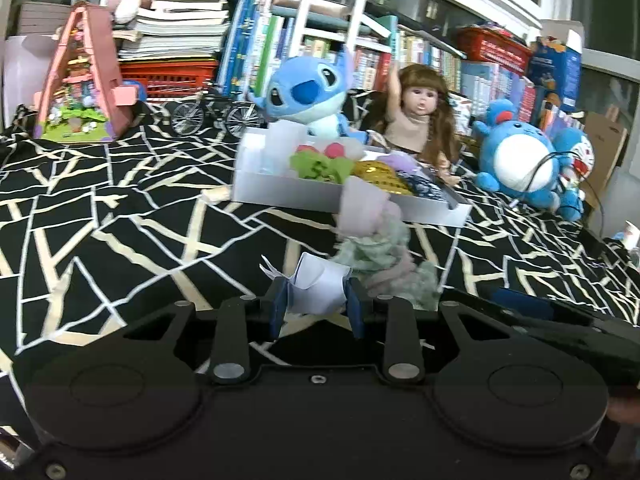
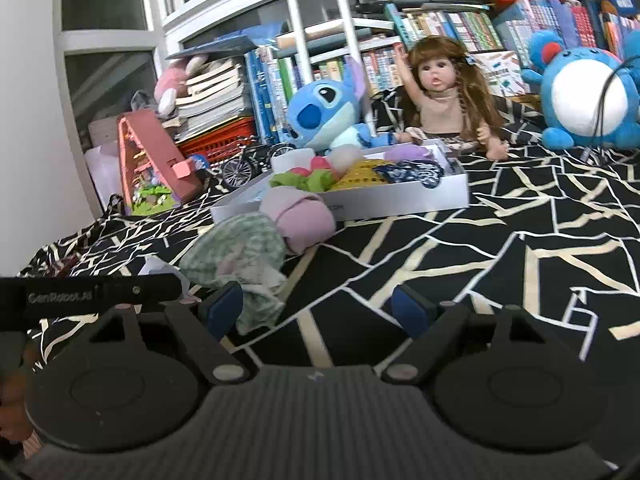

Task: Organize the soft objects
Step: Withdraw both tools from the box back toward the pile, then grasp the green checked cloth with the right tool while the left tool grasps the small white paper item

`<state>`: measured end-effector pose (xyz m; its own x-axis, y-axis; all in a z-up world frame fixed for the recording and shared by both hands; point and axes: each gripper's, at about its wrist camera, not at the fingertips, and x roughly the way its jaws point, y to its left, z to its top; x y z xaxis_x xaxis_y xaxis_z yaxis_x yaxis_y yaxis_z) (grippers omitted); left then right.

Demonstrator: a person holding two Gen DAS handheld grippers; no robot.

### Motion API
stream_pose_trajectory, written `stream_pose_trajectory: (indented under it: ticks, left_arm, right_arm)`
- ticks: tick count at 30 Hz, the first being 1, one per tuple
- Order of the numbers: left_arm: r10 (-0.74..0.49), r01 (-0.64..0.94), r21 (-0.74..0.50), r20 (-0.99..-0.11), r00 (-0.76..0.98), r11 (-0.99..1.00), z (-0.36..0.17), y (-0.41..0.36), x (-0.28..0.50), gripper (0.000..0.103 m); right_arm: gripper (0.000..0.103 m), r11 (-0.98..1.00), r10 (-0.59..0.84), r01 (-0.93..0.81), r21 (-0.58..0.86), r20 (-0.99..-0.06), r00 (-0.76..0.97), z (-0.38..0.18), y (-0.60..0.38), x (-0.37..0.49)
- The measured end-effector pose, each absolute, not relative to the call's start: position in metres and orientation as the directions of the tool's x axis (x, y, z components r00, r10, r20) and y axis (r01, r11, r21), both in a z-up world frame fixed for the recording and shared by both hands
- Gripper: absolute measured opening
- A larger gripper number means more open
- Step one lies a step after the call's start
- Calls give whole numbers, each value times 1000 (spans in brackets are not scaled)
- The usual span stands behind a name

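Nearest: left gripper (image 1: 318, 302), clenched on a white paper tag (image 1: 320, 286) attached to a bundle of soft cloth (image 1: 376, 256), green checked and pale pink. Bundle lying on the black patterned surface (image 1: 120, 220), just in front of a white tray (image 1: 280, 192). Right of the bundle, right gripper (image 2: 320, 306) released, jaws wide apart, left pad (image 2: 224, 306) touching the green cloth. Inside the tray: more soft things, green, pink, yellow and dark blue. Behind the tray, left to right: toy house (image 2: 152, 160), small bicycle (image 2: 248, 162), blue plush toy (image 2: 324, 116), doll (image 2: 444, 96), round blue plush (image 2: 584, 96).
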<state>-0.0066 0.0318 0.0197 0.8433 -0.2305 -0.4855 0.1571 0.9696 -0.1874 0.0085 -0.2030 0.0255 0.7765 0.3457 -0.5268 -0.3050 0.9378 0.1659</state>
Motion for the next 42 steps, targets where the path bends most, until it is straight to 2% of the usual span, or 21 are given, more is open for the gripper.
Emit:
stream_pose_trajectory:
  ticks: [7,14,26,31,34,42]
  left_arm:
    - [-171,106,-159,-480,861,982,20,43,-4,30]
    - [-121,50,-152,-500,857,987,18,56,5,30]
    - [-94,14,-159,-509,856,987,16,63,12,30]
    - [-96,17,-159,-505,857,987,16,63,13,30]
    - [-95,16,-159,-505,858,987,17,62,13,30]
    - [-98,18,-160,-505,858,987,18,61,13,30]
  right_arm:
    - [84,928,365,-341,147,-532,764,25,-182,12]
    - [83,915,370,-399,66,-534,760,28,-157,20]
    - [68,902,360,-432,3,-560,746,24,-131,29]
    - [50,907,342,-421,-1,-581,739,21,-131,32]
    - [44,907,343,-420,3,-582,737,21,-132,31]
    - [42,904,357,-428,18,-582,731,24,-137,25]
